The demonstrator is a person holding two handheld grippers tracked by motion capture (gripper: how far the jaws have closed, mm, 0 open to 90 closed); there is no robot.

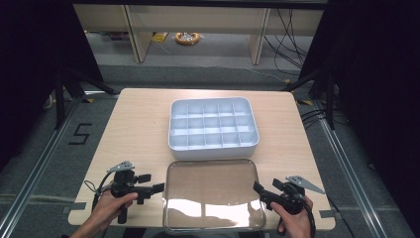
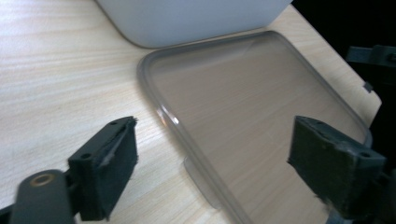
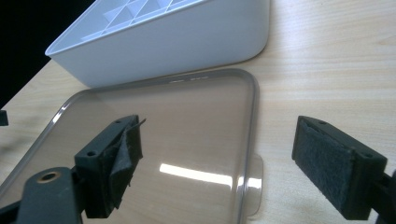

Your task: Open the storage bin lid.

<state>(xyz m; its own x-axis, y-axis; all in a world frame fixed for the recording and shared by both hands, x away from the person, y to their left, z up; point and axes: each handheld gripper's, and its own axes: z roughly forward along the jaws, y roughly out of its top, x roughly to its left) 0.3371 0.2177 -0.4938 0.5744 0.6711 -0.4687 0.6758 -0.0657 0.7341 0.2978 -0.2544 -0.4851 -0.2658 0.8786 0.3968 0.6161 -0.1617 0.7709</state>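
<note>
1. The box [image 1: 213, 130] is a white plastic organiser with rounded corners, split by thin walls into a grid of small cells, four rows by five as far as the high view lets me count. It sits near the middle of the table [image 1: 133, 129], and its cells look empty.
2. The lid [image 1: 213, 194] is clear, faintly grey plastic, a rounded rectangle with a raised rim. It lies flat at 6 o'clock of the box, just beside it, at the table's near edge. The wood grain shows through it, and a bright glare crosses its near part.
3. In the right gripper view a small clear tab [image 3: 254, 179] juts from the lid's [image 3: 154, 140] long side, between the two jaws. A like tab [image 2: 198, 179] shows on the lid's [image 2: 252, 116] side in the left gripper view.
4. The left gripper [image 1: 157, 187] is at 9 o'clock of the lid, held by the left hand [image 1: 111, 207]. Its jaws stand wide apart, released, with the lid's rim between them and touching neither.
5. The right gripper [image 1: 257, 187] is at 3 o'clock of the lid, in the right hand [image 1: 293, 222]. Its jaws are also spread, grasping nothing, straddling the lid's edge.
6. The black pad [image 3: 123, 154] on one right jaw looks frayed and peeling.
</note>
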